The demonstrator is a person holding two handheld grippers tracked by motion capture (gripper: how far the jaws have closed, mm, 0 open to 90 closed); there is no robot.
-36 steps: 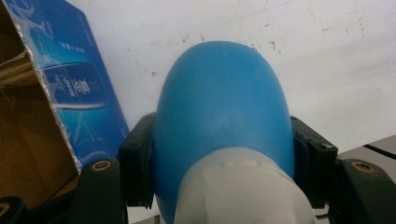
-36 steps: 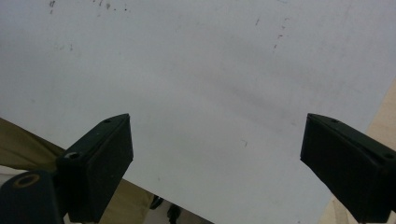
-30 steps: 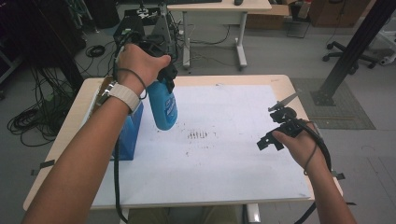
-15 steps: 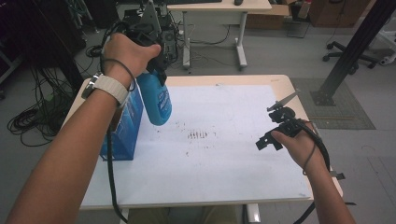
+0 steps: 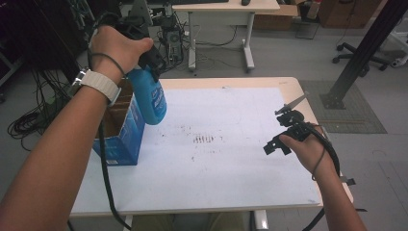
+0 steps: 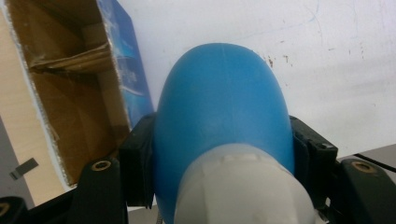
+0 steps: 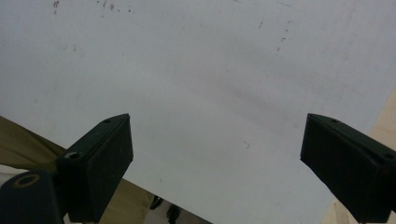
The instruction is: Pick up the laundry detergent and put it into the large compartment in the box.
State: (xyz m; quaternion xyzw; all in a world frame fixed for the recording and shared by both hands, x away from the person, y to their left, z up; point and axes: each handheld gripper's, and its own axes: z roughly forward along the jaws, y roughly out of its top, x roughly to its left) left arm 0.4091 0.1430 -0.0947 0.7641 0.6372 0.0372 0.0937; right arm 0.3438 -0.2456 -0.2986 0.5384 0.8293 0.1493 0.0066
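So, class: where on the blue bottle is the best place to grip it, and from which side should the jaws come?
Grip the blue bottle at its shoulder, just below the white cap, coming from above with one jaw on each side. The left gripper holds it that way: the body narrows there, so the jaws sit snugly and the bottle hangs upright.

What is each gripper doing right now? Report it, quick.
Left gripper: shut on the blue plastic bottle, held in the air beside the open blue cardboard box.
Right gripper: open, holding nothing.

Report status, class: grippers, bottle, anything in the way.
Left gripper shut on blue bottle, held above the open box. Right gripper open, empty, over the white sheet. Nothing between bottle and box.
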